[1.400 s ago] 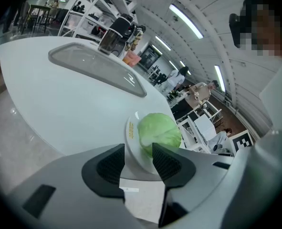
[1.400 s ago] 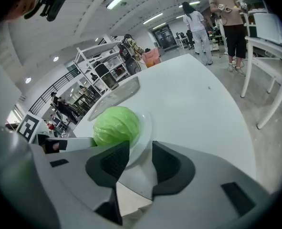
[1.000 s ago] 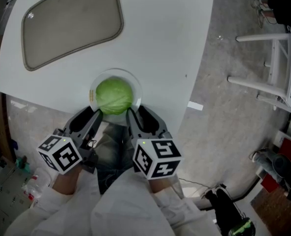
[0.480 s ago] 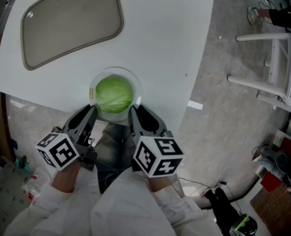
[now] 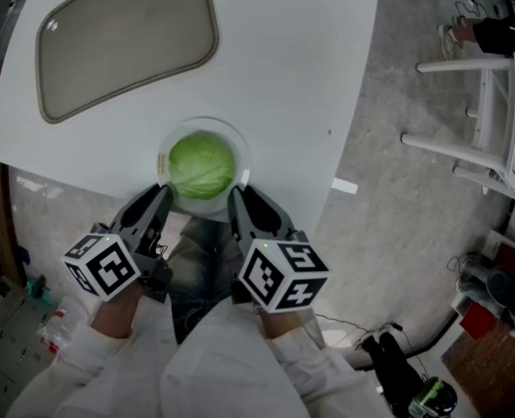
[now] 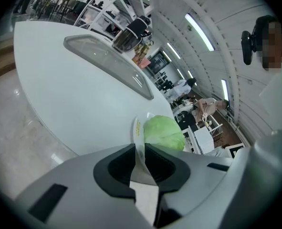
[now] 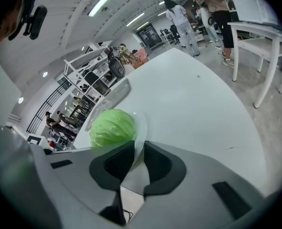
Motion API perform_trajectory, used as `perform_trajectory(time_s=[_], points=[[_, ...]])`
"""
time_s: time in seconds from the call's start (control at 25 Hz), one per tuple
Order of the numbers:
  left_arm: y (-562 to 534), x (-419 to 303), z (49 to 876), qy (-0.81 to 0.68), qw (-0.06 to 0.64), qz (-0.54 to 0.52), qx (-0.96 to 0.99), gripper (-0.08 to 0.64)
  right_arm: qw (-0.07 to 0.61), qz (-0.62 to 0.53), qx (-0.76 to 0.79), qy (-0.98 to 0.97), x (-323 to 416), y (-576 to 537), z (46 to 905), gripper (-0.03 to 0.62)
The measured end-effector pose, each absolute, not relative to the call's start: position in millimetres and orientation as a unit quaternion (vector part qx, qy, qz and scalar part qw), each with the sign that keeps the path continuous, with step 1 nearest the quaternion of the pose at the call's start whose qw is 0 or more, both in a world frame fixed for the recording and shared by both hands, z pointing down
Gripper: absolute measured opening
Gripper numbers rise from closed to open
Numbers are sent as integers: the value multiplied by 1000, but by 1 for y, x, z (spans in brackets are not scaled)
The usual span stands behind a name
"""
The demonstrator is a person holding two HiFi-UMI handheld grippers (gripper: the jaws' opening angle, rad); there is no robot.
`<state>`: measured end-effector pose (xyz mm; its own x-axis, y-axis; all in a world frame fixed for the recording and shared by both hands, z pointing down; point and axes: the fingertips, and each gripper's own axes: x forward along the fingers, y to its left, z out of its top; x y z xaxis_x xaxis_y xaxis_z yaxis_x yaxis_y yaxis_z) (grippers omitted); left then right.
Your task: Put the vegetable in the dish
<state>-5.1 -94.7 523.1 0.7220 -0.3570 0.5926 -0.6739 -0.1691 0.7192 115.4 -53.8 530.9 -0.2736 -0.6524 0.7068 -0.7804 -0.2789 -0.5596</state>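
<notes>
A round green cabbage (image 5: pixel 201 165) lies in a clear glass dish (image 5: pixel 241 151) at the near edge of the white table (image 5: pixel 283 77). My left gripper (image 5: pixel 163 195) is at the dish's near-left rim and my right gripper (image 5: pixel 236 195) at its near-right rim. Both pairs of jaws have just been closing. In the left gripper view the thin rim (image 6: pixel 138 128) runs between the jaws of the left gripper (image 6: pixel 140 149), pinched, with the cabbage (image 6: pixel 163 132) just beyond. In the right gripper view the rim (image 7: pixel 141 123) sits between the narrow jaws of the right gripper (image 7: pixel 139 151), beside the cabbage (image 7: pixel 112 127).
A large grey oval tray (image 5: pixel 126 37) lies at the far left of the table. A white chair (image 5: pixel 492 120) stands on the floor to the right. The person's legs are below the table's edge, between the grippers.
Both grippers' jaws have narrowed onto the dish's rim. The left gripper has shifted slightly. The cabbage and dish have stayed in place.
</notes>
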Motion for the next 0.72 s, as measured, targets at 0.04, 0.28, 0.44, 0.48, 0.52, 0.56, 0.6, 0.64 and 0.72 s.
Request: perform_trajectory(time_s=[0.04,0.28,0.44,0.48,0.52,0.56,0.6,0.64,0.72], points=[[-95,-5,522,-344,552,144,746,66,58,530,600,-596,115,-54,530,72],[-98,-6,525,-346,574,140,729,48,54,535,597,-595,115,-55,530,67],[-96,-5,525,-340,572,144,733,46,58,532,604,-590,118,-55,530,64],[-96,-5,525,-341,569,146,734,46,59,531,606,-589,118,-56,529,64],[-95,-4,525,-342,564,150,736,46,60,531,607,-588,119,-56,530,63],[-95,-4,525,-345,557,154,740,46,60,530,608,-588,119,-56,530,63],[-95,-3,525,-347,549,158,744,46,61,529,609,-587,120,-56,530,61],[-94,-3,525,-348,543,161,747,46,62,526,611,-588,120,-56,530,61],[-94,-2,525,-349,535,164,751,46,67,516,616,-591,121,-56,528,61]])
